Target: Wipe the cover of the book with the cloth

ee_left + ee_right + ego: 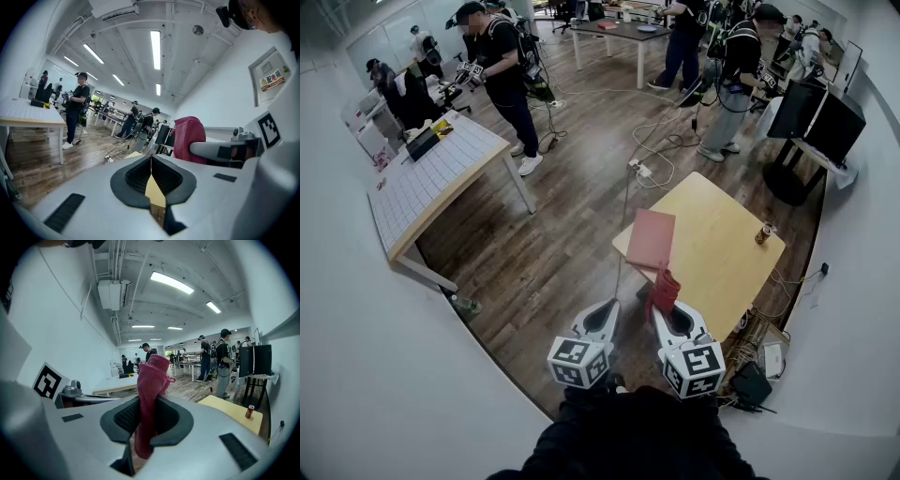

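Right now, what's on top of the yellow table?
On the table: a red book at its left corner and a can near the right edge. The cloth in the right hand-held gripper hides part of the near edge.

In the head view both grippers are at the 6 o'clock side, side by side and near each other. The left gripper points toward 1 o'clock and the right gripper toward 11 o'clock, so their tips lean together. The marker cubes sit at the rear ends, just above the dark sleeves. The jaws of the left gripper are pressed together with nothing between them. The jaws of the right gripper are closed on the red cloth, which stands out of them toward 12 o'clock.
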The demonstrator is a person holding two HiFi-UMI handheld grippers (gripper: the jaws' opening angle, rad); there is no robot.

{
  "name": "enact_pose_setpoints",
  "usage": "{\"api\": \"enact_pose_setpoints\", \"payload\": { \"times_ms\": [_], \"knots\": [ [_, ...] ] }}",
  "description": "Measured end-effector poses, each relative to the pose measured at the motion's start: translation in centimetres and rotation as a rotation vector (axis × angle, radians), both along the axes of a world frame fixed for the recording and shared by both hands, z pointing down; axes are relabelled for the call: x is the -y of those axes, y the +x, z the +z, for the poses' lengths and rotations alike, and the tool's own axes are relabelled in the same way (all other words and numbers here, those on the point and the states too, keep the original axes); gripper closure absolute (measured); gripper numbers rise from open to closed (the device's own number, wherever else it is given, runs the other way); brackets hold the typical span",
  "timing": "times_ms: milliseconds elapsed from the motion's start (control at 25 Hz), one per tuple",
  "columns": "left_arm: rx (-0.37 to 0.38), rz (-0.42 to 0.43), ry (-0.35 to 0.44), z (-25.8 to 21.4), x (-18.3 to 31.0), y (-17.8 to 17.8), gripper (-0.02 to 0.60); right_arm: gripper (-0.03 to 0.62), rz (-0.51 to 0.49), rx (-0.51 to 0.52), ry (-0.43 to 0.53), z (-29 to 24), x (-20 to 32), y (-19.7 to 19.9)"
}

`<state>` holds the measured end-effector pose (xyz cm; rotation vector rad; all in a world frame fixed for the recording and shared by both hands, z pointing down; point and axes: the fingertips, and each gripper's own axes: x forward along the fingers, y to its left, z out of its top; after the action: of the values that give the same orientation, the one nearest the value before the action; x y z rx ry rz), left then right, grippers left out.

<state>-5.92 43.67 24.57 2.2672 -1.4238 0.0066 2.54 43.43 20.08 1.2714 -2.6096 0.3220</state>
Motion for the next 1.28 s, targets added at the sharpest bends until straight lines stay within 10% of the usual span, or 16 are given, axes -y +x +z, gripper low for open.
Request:
{"api": "enact_pose_setpoints", "payload": {
  "times_ms": [1280],
  "knots": [
    [0.011,0.061,-0.082,4.7,2.2,-2.7,0.545,0.519,0.077,0.023,-0.083,4.5,1.8,-2.1]
  ]
}}
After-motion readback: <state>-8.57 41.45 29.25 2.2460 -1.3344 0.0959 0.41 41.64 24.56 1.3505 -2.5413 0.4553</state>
